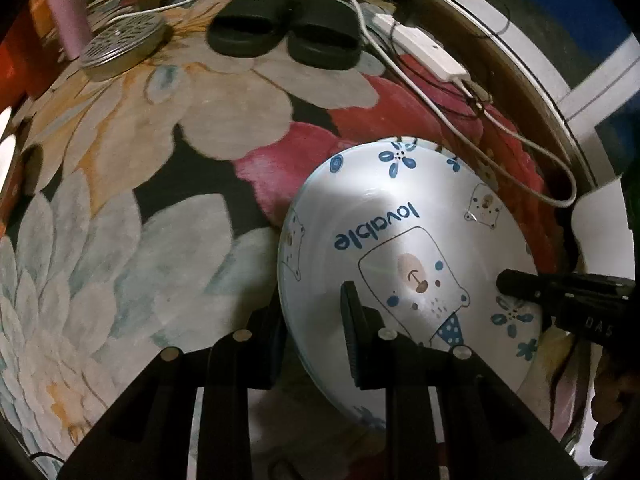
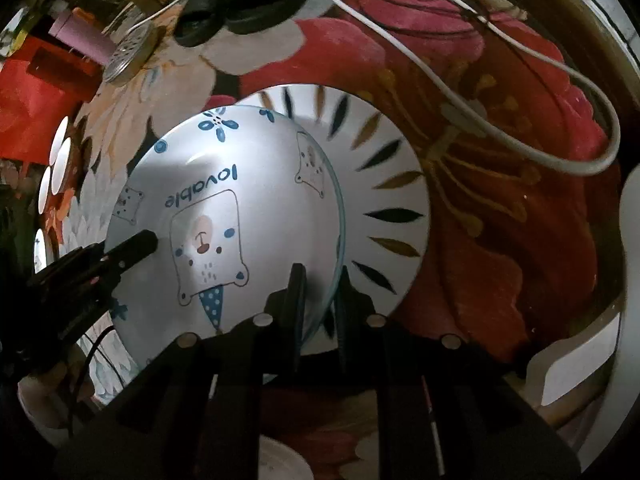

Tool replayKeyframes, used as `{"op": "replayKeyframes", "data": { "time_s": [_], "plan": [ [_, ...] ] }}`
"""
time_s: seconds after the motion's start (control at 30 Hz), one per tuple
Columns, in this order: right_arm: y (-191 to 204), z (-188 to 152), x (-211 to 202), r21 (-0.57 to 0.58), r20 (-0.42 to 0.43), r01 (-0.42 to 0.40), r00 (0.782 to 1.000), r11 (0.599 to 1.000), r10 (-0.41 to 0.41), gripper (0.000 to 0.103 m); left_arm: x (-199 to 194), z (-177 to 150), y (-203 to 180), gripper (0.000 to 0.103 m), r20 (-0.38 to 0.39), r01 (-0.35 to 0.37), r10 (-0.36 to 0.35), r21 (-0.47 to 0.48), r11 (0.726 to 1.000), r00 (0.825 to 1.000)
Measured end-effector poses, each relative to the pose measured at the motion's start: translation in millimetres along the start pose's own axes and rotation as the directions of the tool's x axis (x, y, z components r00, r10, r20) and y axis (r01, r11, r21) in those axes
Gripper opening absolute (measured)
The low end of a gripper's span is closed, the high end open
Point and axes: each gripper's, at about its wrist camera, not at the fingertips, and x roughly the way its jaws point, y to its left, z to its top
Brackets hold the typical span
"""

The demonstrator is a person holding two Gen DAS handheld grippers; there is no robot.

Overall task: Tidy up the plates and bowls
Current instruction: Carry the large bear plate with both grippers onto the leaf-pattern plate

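Note:
A white plate with a blue bear drawing and the word "lovable" (image 1: 404, 240) is held above the flowered carpet. My left gripper (image 1: 316, 332) is shut on its left rim. My right gripper (image 2: 318, 300) is shut on its right rim; the plate also shows in the right wrist view (image 2: 240, 216). Under it lies a larger white plate with dark leaf marks round the rim (image 2: 384, 184), flat on the carpet. The right gripper's finger shows in the left wrist view (image 1: 560, 288), and the left gripper's finger in the right wrist view (image 2: 128, 252).
A pair of black slippers (image 1: 284, 32), a round metal strainer lid (image 1: 120, 44) and a pink cylinder (image 1: 68, 12) lie at the far side of the carpet. A white power strip (image 1: 420, 48) with cable (image 1: 520, 152) runs at the right. Small white dishes (image 2: 56, 168) stand at the left.

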Motion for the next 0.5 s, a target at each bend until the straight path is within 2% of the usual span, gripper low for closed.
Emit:
{"op": "replayKeyframes", "data": {
  "time_s": [0.4,0.47,0.5],
  "plan": [
    [-31,2,17,0.090,-0.005,0.008,1.000,0.996,-0.008,0.014,26,12,-27,0.025,-0.065,-0.039,0.046,0.111,0.993,0.997],
    [-36,5,19,0.114,0.005,0.011,1.000,0.993,-0.011,0.017,26,14,-28,0.029,-0.070,-0.040,0.048,0.116,0.992,0.996],
    [-37,6,19,0.125,0.007,0.020,1.000,0.992,-0.021,0.017,26,15,-27,0.036,-0.072,-0.030,0.038,0.113,0.993,0.997]
  ]
}}
